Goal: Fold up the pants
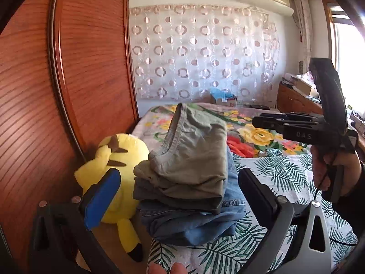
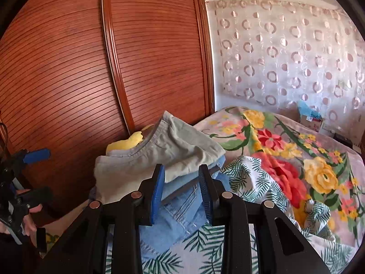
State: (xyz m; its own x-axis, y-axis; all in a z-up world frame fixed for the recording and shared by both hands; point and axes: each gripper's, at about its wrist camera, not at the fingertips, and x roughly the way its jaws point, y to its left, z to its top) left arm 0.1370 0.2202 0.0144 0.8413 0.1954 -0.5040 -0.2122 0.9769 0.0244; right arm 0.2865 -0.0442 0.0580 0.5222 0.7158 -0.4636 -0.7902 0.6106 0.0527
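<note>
A folded olive-grey pair of pants (image 1: 189, 159) lies on top of folded blue jeans (image 1: 194, 219), stacked on the bed's leaf-print sheet (image 1: 285, 173). My left gripper (image 1: 180, 196) stands wide open in front of the stack, its blue pad (image 1: 102, 198) at the left, touching no cloth. In the right wrist view the same olive-grey pants (image 2: 159, 150) and jeans (image 2: 180, 210) lie just past my right gripper (image 2: 182, 189), whose fingers are a narrow gap apart with nothing between them. The right gripper (image 1: 273, 121) also shows at the right, held by a hand (image 1: 335, 171).
A yellow plush toy (image 1: 116, 159) lies left of the stack against the red-brown wardrobe doors (image 1: 79, 68). A floral blanket (image 2: 285, 159) covers the far bed. A cardboard box (image 1: 223, 100), a circle-pattern curtain (image 1: 205, 52) and a cluttered wooden dresser (image 1: 294, 98) stand beyond.
</note>
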